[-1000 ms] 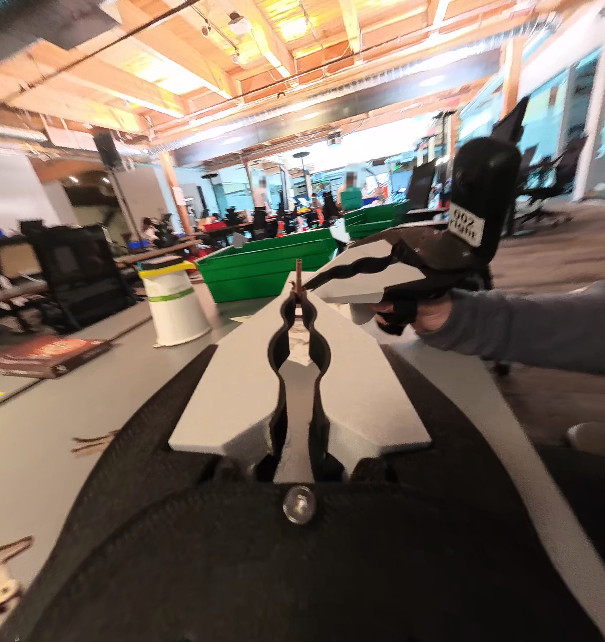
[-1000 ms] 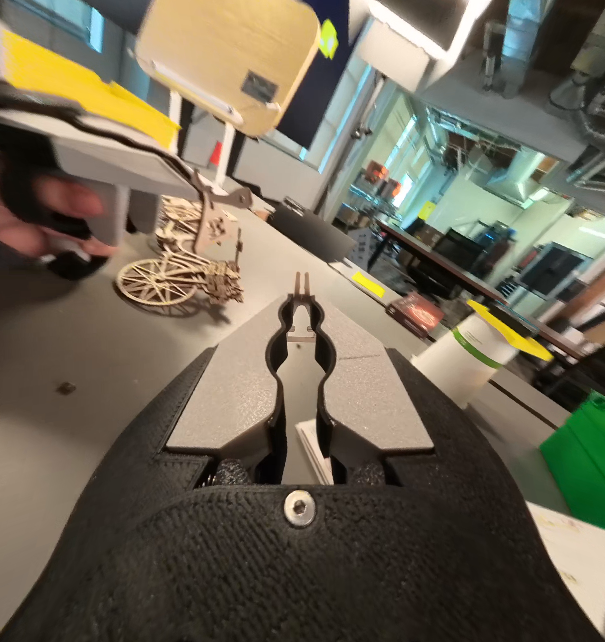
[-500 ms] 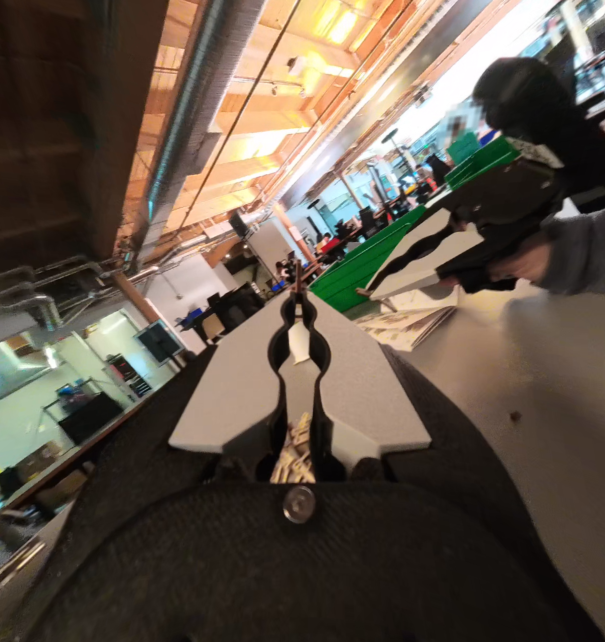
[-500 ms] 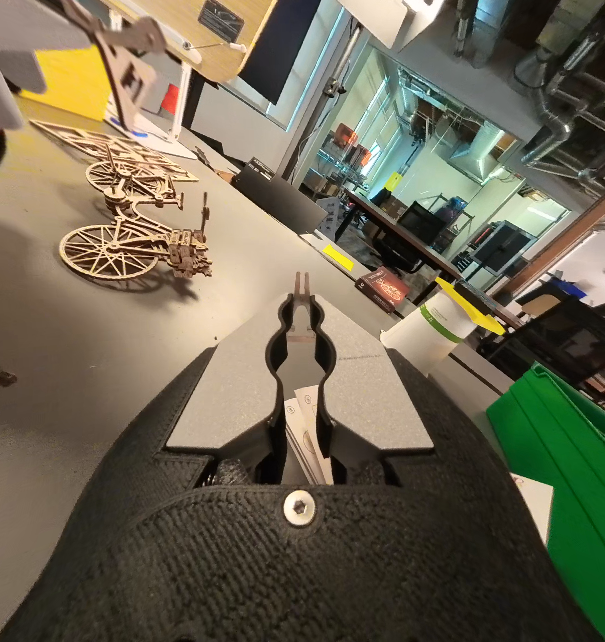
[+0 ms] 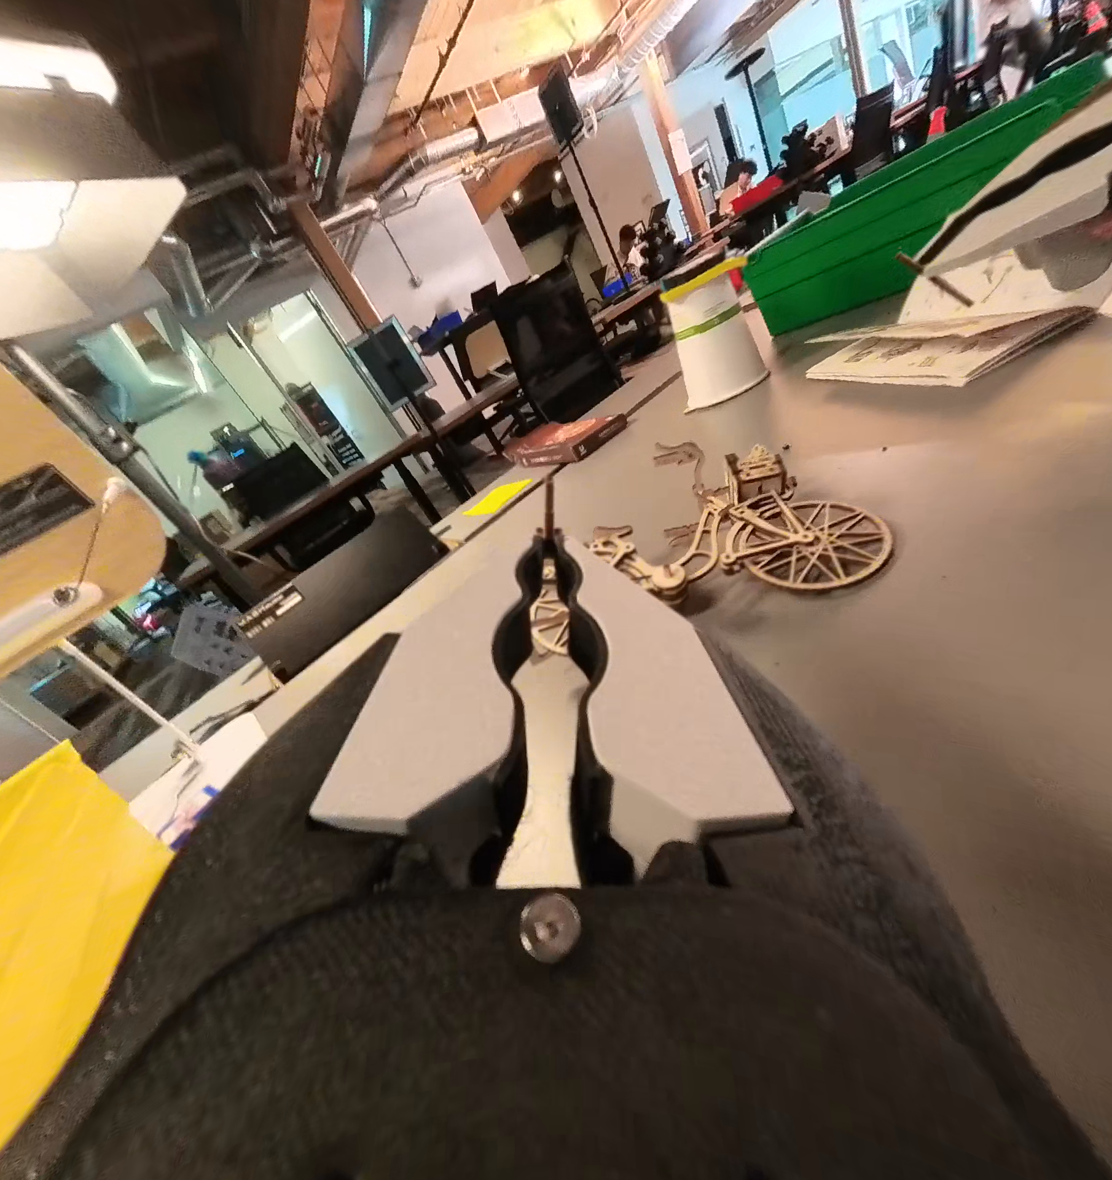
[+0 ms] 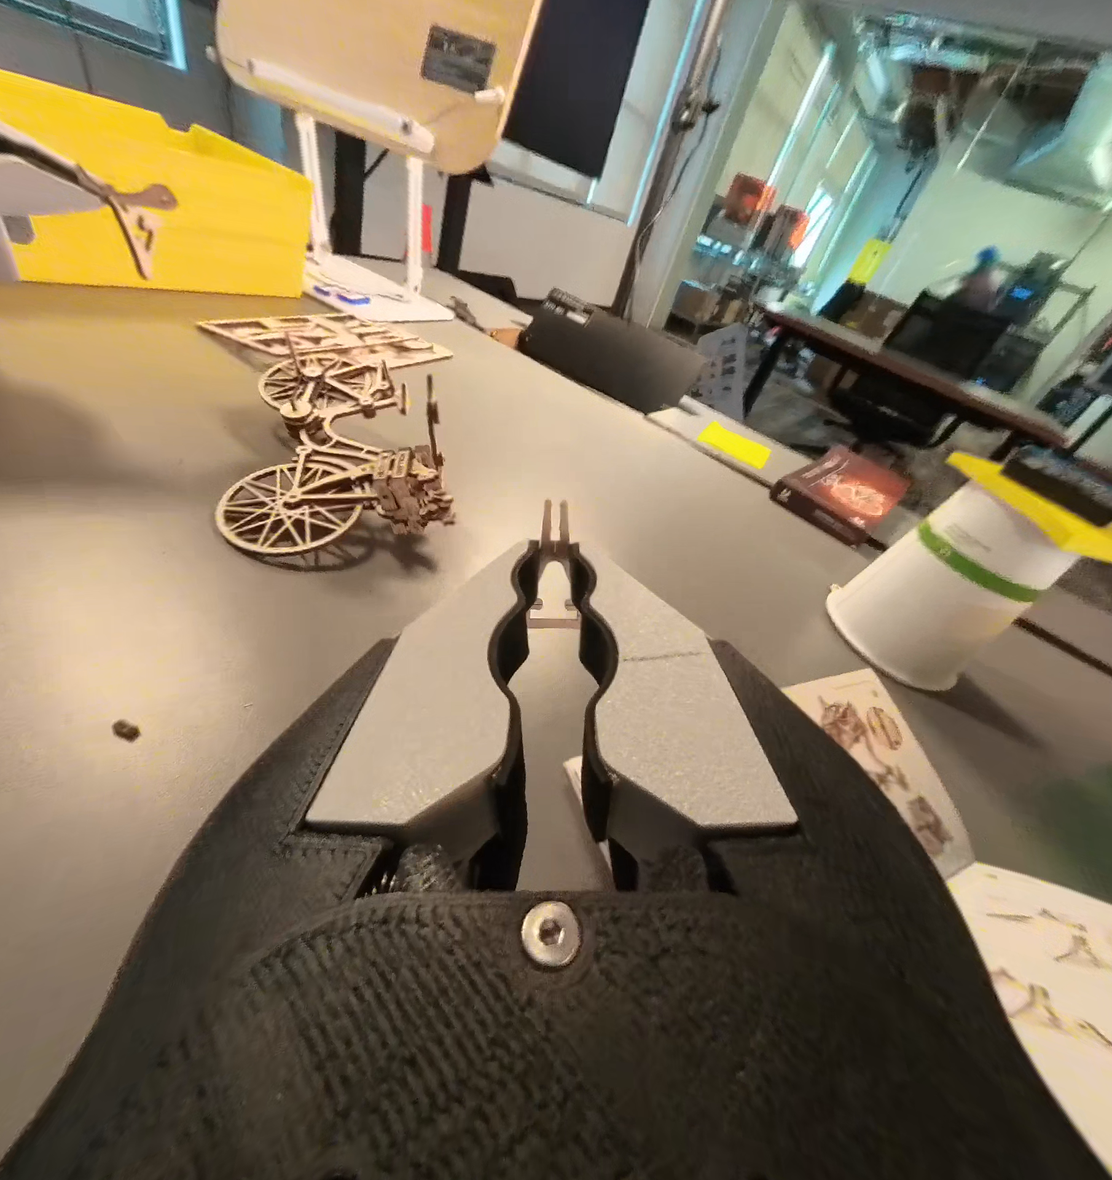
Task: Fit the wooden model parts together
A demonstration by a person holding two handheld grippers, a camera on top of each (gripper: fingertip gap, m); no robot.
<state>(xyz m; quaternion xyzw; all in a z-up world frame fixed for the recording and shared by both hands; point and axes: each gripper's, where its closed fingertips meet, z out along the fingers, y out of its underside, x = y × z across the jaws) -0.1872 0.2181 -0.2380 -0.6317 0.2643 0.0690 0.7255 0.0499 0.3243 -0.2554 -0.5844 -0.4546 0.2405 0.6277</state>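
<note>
Handlebar fitting: go slow

Table (image 6: 94, 606) holds the wooden bicycle model (image 6: 330, 472) on its side, well clear of both tools. Your left gripper (image 5: 548, 543) pinches a flat curved wooden piece (image 6: 133, 220); your right gripper (image 6: 555, 546) is clamped on a small forked part (image 6: 555, 520). Line up the slots before pressing.

open grey table (image 6: 126, 606) before bicycle model (image 6: 330, 479), white cup (image 6: 936, 613) and booklet (image 6: 885, 766) crowding right
</note>
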